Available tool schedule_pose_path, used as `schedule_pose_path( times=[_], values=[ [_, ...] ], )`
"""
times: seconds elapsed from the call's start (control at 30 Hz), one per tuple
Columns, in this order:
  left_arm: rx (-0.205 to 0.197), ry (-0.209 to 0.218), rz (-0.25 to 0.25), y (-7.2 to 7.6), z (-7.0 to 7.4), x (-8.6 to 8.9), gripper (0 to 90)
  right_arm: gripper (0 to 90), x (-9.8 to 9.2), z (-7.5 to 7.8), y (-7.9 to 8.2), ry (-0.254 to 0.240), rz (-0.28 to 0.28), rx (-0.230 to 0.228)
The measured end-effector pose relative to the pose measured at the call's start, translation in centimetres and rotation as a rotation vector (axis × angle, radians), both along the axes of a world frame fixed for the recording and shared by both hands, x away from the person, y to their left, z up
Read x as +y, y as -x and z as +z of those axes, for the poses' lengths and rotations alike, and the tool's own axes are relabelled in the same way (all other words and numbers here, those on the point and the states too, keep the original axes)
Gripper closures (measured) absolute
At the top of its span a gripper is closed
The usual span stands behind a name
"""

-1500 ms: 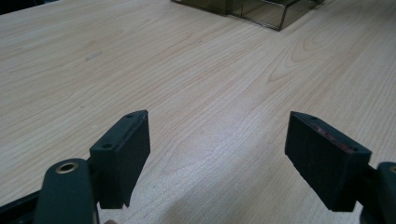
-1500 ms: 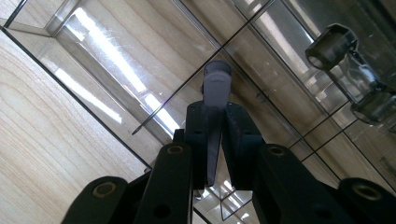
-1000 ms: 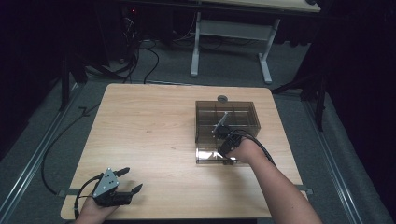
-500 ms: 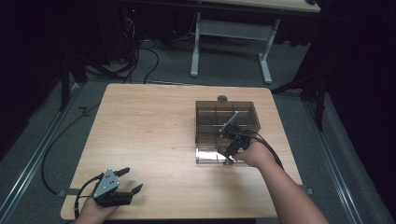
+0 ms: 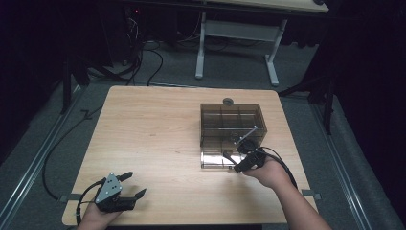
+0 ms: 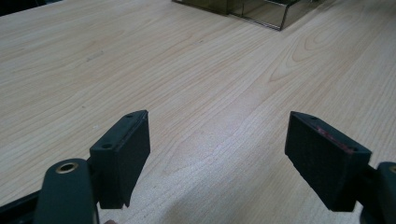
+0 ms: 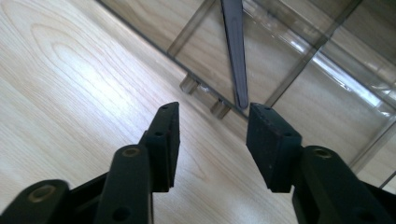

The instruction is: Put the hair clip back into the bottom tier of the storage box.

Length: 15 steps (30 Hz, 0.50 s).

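We see a smoky brown see-through box (image 5: 231,135) holding a dark grey tool (image 7: 235,51) on the pale wood-grain table (image 5: 153,139), both grippers' jaws black.

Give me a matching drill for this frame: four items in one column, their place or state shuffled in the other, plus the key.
Items
1. left claw
2. right claw
3. smoked clear compartment box
4. small round grey knob

Place or state
A. on the table just beyond the box's far wall
B. open over bare wood at the table's near left corner
C. open at the box's near edge, with the thin grey rod just ahead of its tips
D. sits on the right half of the table

Pairs: 1-B, 2-C, 3-D, 4-A
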<state>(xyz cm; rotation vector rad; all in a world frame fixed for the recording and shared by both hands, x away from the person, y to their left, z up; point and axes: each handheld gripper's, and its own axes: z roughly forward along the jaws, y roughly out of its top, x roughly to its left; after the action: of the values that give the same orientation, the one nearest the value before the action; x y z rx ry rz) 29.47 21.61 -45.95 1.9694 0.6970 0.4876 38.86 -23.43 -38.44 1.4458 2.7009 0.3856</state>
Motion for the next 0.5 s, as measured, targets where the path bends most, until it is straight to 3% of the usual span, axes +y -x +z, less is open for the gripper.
schedule_pose_path(
  times=[0.07, 0.1, 0.27, 0.5],
  values=[
    [-0.002, 0.001, 0.0, 0.0, 0.0, 0.0, 22.7, 52.8, -0.2, -0.1, 0.1, -0.008, 0.012, -0.012],
    [-0.002, 0.002, 0.0, 0.0, 0.0, 0.0, 22.7, 51.3, -0.5, -0.5, 0.7, -0.035, -0.004, -0.032],
    [0.0, 0.001, 0.004, 0.0, 0.0, 0.0, 22.7, 50.2, -1.1, -1.4, 1.6, -0.068, -0.023, -0.08],
    [-0.004, 0.005, 0.01, 0.0, 0.0, 0.0, 22.6, 49.4, -1.5, -2.2, 2.4, -0.083, -0.033, -0.115]
  ],
)
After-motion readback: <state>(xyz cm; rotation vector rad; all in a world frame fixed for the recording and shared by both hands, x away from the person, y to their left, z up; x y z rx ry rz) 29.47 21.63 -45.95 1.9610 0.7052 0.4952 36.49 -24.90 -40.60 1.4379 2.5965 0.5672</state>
